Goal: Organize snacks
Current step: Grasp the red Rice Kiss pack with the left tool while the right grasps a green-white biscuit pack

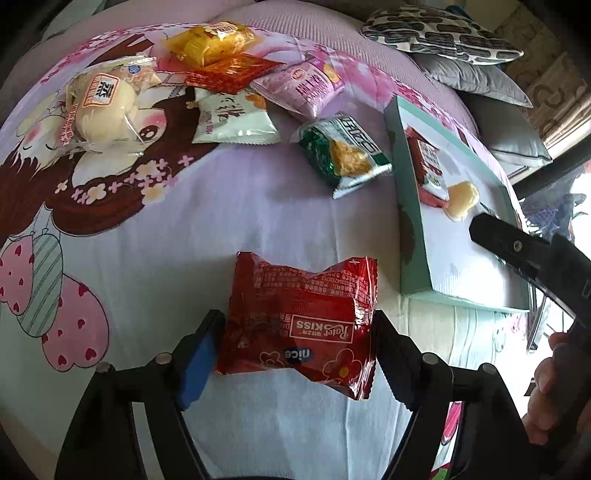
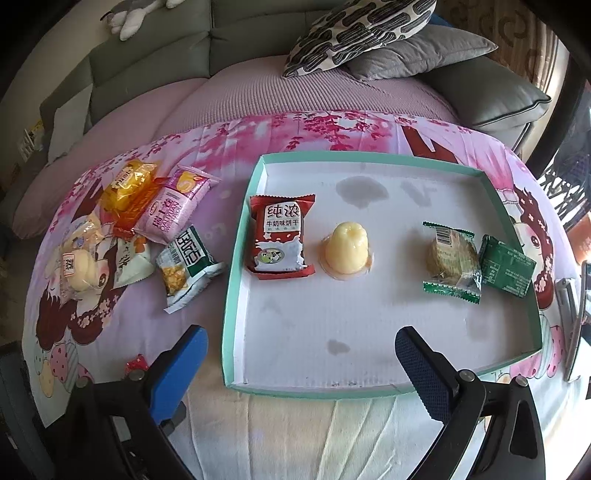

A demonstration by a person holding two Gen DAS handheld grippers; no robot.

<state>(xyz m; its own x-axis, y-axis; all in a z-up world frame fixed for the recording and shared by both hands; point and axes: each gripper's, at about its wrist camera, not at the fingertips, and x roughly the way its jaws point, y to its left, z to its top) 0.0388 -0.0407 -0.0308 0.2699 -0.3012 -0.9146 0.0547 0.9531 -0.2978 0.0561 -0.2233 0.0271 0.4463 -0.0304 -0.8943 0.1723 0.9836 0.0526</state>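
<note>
My left gripper (image 1: 297,343) is shut on a red Rater Kiss snack packet (image 1: 299,317), held above the printed bedspread. A teal-rimmed white tray (image 2: 236,280) lies to its right; it also shows in the left wrist view (image 1: 410,236). In the tray lie a red milk biscuit packet (image 2: 279,236), a yellow jelly cup (image 2: 347,253), a clear-wrapped biscuit (image 2: 452,260) and a dark green packet (image 2: 508,271). My right gripper (image 2: 301,354) is open and empty, over the tray's near edge; its finger (image 1: 517,247) shows in the left wrist view.
Left of the tray lies a pile of snacks: a green-white packet (image 2: 186,264), a pink packet (image 2: 175,210), an orange-yellow packet (image 2: 125,188), a white packet (image 2: 131,266) and a wrapped bun (image 2: 79,266). Pillows (image 2: 369,33) lie at the bed's far end.
</note>
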